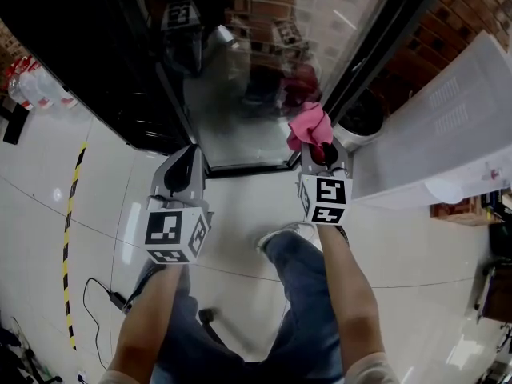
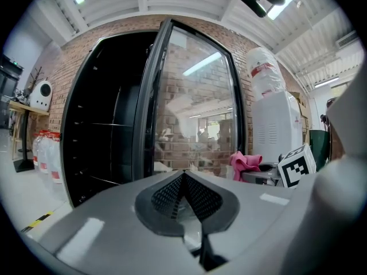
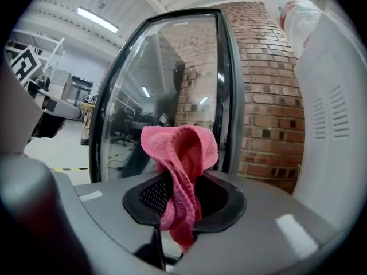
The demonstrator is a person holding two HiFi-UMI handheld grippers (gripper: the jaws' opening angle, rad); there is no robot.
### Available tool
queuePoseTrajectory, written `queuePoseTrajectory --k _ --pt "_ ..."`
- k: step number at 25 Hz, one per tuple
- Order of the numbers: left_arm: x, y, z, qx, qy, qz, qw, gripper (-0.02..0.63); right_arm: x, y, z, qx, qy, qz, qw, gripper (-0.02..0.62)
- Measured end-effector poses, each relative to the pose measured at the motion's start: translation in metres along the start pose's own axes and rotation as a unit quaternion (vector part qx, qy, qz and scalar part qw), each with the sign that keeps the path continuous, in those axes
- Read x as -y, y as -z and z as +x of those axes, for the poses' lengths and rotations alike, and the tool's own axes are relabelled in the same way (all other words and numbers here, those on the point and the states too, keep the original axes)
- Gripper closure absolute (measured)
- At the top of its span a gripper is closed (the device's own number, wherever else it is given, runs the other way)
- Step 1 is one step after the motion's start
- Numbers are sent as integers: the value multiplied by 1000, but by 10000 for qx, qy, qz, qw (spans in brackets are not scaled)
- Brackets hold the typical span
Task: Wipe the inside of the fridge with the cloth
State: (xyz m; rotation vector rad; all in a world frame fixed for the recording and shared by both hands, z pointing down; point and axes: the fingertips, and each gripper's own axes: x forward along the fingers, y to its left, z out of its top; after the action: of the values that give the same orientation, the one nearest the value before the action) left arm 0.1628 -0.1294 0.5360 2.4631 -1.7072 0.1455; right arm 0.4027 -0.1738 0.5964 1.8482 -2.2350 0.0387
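A pink cloth (image 1: 308, 126) is bunched in my right gripper (image 1: 322, 152), whose jaws are shut on it; in the right gripper view the cloth (image 3: 182, 171) stands up between the pads, in front of the glass door (image 3: 166, 90). My left gripper (image 1: 186, 166) is shut with nothing in it, its ribbed pads (image 2: 184, 196) pressed together. It points at the edge of the open glass fridge door (image 2: 195, 102), with the dark fridge interior (image 2: 103, 136) and its wire shelves to the left. The fridge (image 1: 104, 46) shows black at the head view's top left.
A white water dispenser (image 2: 272, 130) with a bottle on top stands right of the door against a brick wall (image 3: 269, 113). Water bottles (image 1: 36, 86) sit on the floor at left. A cable (image 1: 100, 310) and yellow-black tape (image 1: 68, 254) cross the tiled floor.
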Motion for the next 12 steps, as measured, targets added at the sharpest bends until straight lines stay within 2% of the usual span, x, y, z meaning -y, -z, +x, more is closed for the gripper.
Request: queuePoseTrajectory --k 4,8,12 --pt "-2 10 -2 39 -30 -83 10000 611 -25 -12 -14 311 -95 163 9993 488" --pt "0 26 -1 39 59 -73 9999 611 -96 -21 -17 636 -635 38 9959 488" --pt "-5 44 -4 75 42 -119 9999 611 -162 -5 -8 570 -1103 11 9923 488"
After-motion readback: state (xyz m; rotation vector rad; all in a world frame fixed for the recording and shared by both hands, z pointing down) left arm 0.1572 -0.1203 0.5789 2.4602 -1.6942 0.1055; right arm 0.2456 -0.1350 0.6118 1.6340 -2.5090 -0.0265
